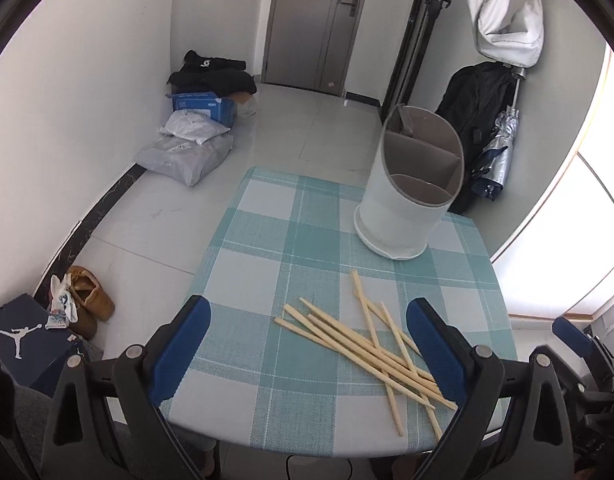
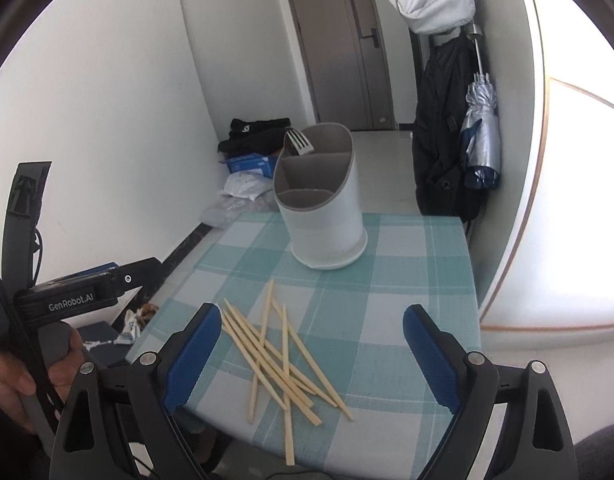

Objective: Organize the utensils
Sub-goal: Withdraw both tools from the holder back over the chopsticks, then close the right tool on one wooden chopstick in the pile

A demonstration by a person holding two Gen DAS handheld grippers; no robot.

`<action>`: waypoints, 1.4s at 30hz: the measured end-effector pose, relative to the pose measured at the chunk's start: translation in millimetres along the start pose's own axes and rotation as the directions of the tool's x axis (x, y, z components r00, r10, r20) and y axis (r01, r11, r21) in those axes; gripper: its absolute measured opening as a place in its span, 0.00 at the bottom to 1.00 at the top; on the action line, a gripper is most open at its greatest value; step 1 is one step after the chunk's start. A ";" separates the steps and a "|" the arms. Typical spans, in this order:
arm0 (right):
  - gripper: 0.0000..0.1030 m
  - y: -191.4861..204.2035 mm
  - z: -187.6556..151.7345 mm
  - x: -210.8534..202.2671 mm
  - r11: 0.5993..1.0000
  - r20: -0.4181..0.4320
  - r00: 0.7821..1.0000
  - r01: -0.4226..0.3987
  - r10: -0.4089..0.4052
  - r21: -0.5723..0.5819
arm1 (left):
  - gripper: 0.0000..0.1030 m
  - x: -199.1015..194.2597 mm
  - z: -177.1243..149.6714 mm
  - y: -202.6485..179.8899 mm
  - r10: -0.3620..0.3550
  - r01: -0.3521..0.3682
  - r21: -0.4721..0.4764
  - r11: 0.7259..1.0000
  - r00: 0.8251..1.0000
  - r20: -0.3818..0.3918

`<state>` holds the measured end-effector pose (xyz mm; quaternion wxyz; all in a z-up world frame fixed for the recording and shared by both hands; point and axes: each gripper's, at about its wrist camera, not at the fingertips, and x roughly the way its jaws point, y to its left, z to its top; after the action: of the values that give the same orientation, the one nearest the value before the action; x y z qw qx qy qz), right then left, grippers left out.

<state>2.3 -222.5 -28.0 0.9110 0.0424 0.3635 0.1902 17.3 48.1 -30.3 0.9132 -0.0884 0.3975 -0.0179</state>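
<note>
Left wrist view: the left gripper (image 1: 307,340) gapes wide and grips nothing, poised above the chopsticks (image 1: 371,356), which lie crisscrossed on the checked tablecloth (image 1: 267,248), nearer the viewer than the white utensil holder (image 1: 407,208). The right gripper (image 2: 313,348) likewise stands wide apart, empty, over the same pile.

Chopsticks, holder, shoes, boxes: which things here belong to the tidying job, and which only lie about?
For the job: chopsticks; holder; fork already in its back compartment; both open grippers, left, right.

Lying about: shoes; blue box; umbrella; coats.
</note>
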 end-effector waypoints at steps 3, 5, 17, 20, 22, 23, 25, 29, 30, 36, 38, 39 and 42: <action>0.90 5.2 -1.5 12.2 0.999 -0.050 0.999 -0.014 0.012 -0.036 | 0.94 5.4 4.2 11.8 -0.005 0.004 -0.058 0.998 1.000 -0.024; 0.90 6.8 -0.6 19.7 0.999 -0.074 0.997 -0.018 0.015 -0.043 | 0.94 8.9 6.0 20.3 -0.009 0.004 -0.104 0.995 0.999 -0.046; 0.86 5.6 23.1 95.4 1.000 -0.281 0.960 -0.008 0.012 0.016 | 0.94 17.2 15.6 47.2 -0.093 0.066 -0.211 0.975 0.988 -0.121; 0.85 15.5 36.2 117.7 1.000 -0.295 0.955 -0.014 0.012 -0.005 | 0.94 20.0 14.7 59.1 -0.121 0.082 -0.247 0.966 0.982 -0.144; 0.81 26.4 40.6 134.7 0.999 -0.317 0.948 -0.028 0.013 -0.042 | 0.94 21.1 15.0 65.6 -0.127 0.083 -0.263 0.961 0.980 -0.154; 0.80 31.5 42.7 142.4 0.998 -0.327 0.945 -0.029 0.008 -0.059 | 0.94 20.3 14.6 68.7 -0.127 0.082 -0.268 0.960 0.980 -0.153; 0.79 41.3 44.6 158.7 0.996 -0.351 0.936 -0.033 0.002 -0.081 | 0.94 19.4 14.7 74.4 -0.132 0.086 -0.277 0.957 0.979 -0.155; 0.76 61.4 44.5 186.4 0.984 -0.397 0.917 -0.029 -0.043 -0.173 | 0.94 19.1 14.0 82.9 -0.151 0.097 -0.304 0.948 0.976 -0.160; 0.71 65.6 44.0 191.7 0.980 -0.406 0.912 -0.029 -0.054 -0.195 | 0.94 19.1 13.8 84.6 -0.162 0.105 -0.316 0.943 0.974 -0.159; 0.54 71.5 41.1 221.9 0.977 -0.475 0.877 -0.033 -0.073 -0.212 | 0.94 18.3 15.7 88.6 -0.179 0.119 -0.331 0.936 0.971 -0.157; 0.38 69.8 39.1 227.9 0.980 -0.504 0.862 -0.050 -0.055 -0.193 | 0.94 18.4 15.8 88.6 -0.184 0.125 -0.329 0.936 0.970 -0.157; 0.25 69.2 37.6 230.6 0.981 -0.520 0.853 -0.059 -0.047 -0.185 | 0.94 18.5 15.9 89.1 -0.189 0.128 -0.331 0.935 0.969 -0.158; 0.19 67.6 37.4 230.4 0.985 -0.524 0.851 -0.070 -0.023 -0.156 | 0.94 19.9 15.4 88.8 -0.197 0.134 -0.329 0.935 0.966 -0.167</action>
<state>159.2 -70.8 -135.0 0.7752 -0.0839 0.5800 0.2358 38.8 135.7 -49.9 0.8387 -0.2639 0.4747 -0.0402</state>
